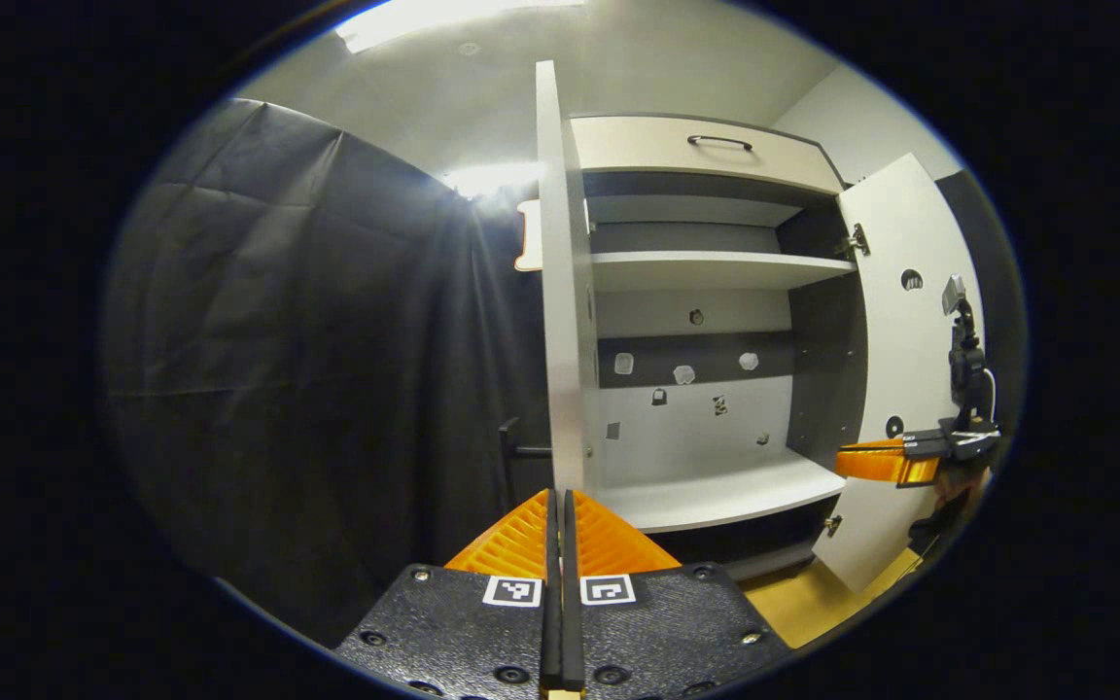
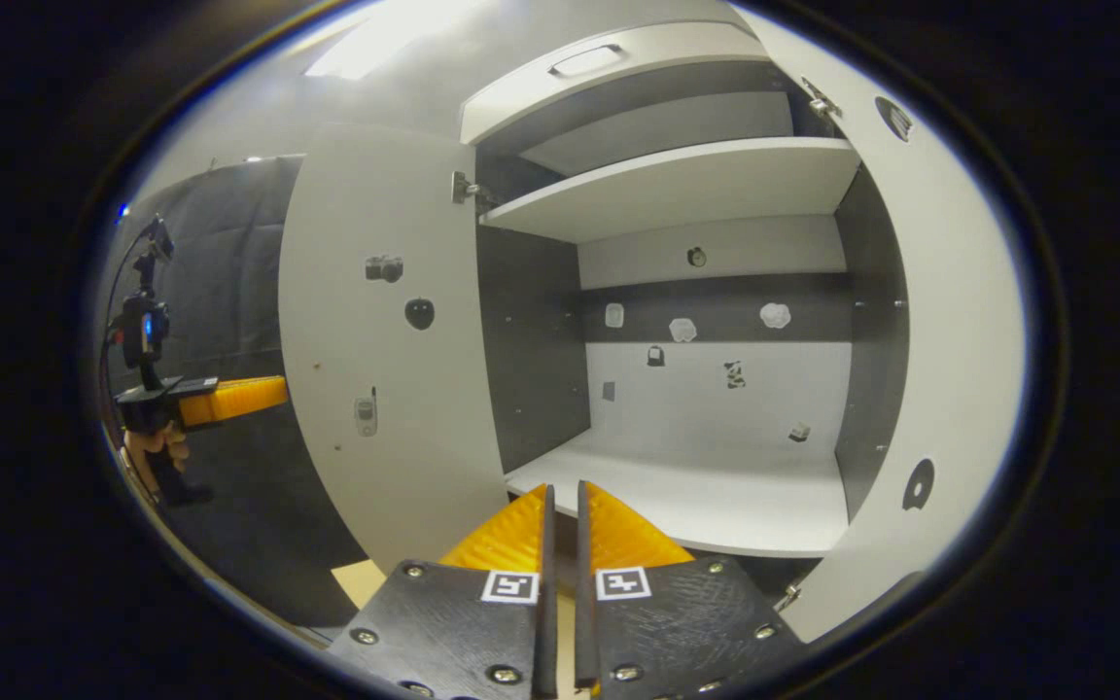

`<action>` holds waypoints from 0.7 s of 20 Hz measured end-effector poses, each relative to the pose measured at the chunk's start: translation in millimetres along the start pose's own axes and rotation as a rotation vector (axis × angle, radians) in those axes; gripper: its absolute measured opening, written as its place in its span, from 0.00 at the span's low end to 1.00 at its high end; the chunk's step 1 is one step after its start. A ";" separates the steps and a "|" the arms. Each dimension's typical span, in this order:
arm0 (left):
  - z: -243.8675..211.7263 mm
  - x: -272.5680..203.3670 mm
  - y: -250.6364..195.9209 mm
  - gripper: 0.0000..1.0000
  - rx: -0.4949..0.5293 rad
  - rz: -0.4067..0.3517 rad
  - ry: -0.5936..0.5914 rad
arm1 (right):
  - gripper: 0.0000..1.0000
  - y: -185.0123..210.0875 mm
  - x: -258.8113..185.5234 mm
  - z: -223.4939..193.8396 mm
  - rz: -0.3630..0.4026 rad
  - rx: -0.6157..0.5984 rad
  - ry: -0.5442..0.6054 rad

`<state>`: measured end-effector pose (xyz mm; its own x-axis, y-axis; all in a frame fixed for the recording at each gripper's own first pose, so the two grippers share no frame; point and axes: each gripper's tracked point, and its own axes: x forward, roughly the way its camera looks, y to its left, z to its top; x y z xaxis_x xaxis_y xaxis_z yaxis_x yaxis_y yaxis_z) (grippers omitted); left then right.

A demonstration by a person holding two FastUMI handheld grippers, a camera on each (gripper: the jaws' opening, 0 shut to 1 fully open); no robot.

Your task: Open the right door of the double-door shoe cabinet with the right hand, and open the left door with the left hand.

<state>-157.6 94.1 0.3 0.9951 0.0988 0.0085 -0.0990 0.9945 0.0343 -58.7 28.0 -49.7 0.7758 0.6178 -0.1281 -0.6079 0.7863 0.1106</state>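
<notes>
The shoe cabinet [image 1: 706, 292] stands in the centre of the left gripper view with both doors swung open. The left door [image 1: 565, 292] shows edge-on in the middle of the frame, and the right door [image 1: 895, 389] hangs at the right. The left gripper [image 1: 560, 506] sits at the bottom centre, fingers together, just before the left door's edge. In the right gripper view, the right gripper [image 2: 560, 506] at the bottom centre has its fingers a little apart, holding nothing, before the lower shelf [image 2: 716, 496].
</notes>
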 end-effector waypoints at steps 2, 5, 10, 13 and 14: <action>-0.5 -0.3 -11.4 0.01 -0.013 -0.019 -0.003 | 0.07 -3.4 1.5 2.4 -0.021 0.014 -0.015; 2.8 1.8 -32.4 0.01 -0.035 -0.065 -0.014 | 0.07 -12.9 3.7 7.0 -0.079 0.017 -0.034; 7.6 21.0 -72.7 0.01 -0.068 -0.169 -0.025 | 0.07 -26.7 -0.5 18.5 -0.184 0.004 -0.071; 7.4 35.9 -95.1 0.01 -0.041 -0.233 -0.026 | 0.07 -33.2 -7.3 29.4 -0.246 -0.022 -0.096; 7.4 41.6 -102.5 0.01 -0.035 -0.253 -0.027 | 0.07 -33.7 -10.2 32.4 -0.261 -0.029 -0.104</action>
<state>-106.1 -4.0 4.5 0.9877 -0.1535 0.0310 0.1535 0.9881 0.0038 -40.7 -5.0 -20.3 0.9190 0.3916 -0.0464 -0.3888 0.9194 0.0592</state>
